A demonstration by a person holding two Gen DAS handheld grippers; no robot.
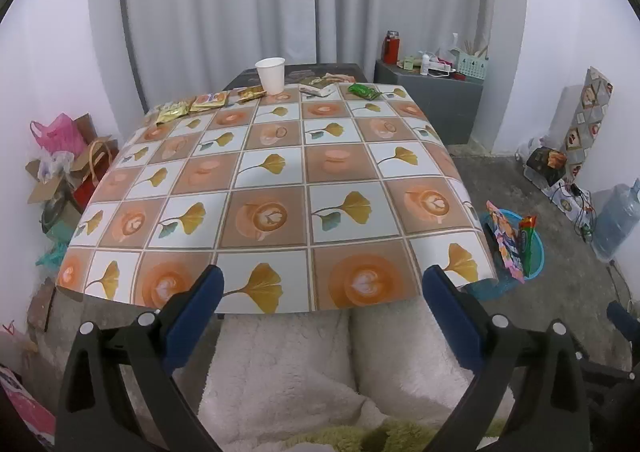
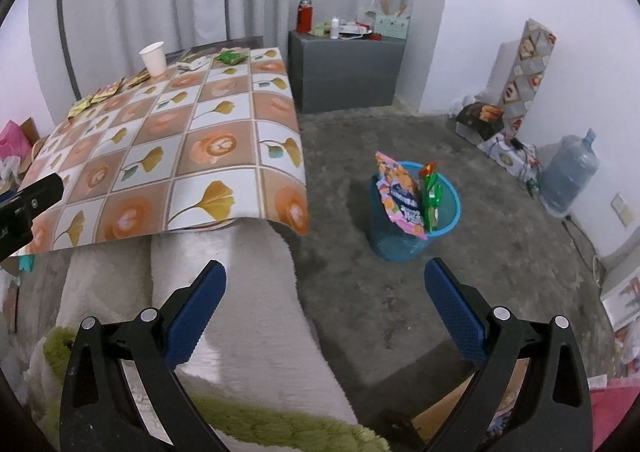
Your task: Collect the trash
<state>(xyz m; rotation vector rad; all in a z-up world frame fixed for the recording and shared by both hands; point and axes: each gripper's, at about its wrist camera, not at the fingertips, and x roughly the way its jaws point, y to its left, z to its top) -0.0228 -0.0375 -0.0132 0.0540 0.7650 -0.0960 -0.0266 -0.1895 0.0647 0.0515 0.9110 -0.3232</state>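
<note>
Both grippers, left and right, hang spread wide and hold nothing. Wrappers and a paper cup lie along the table's far edge, well beyond them; the blue bin stands on the floor ahead of the right one.

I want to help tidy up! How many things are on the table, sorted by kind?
Paper cup: 1
Gold wrappers: 2
Orange-and-blue wrapper: 1
Green wrapper: 1
Small white-edged packet: 1
Total: 6
</note>
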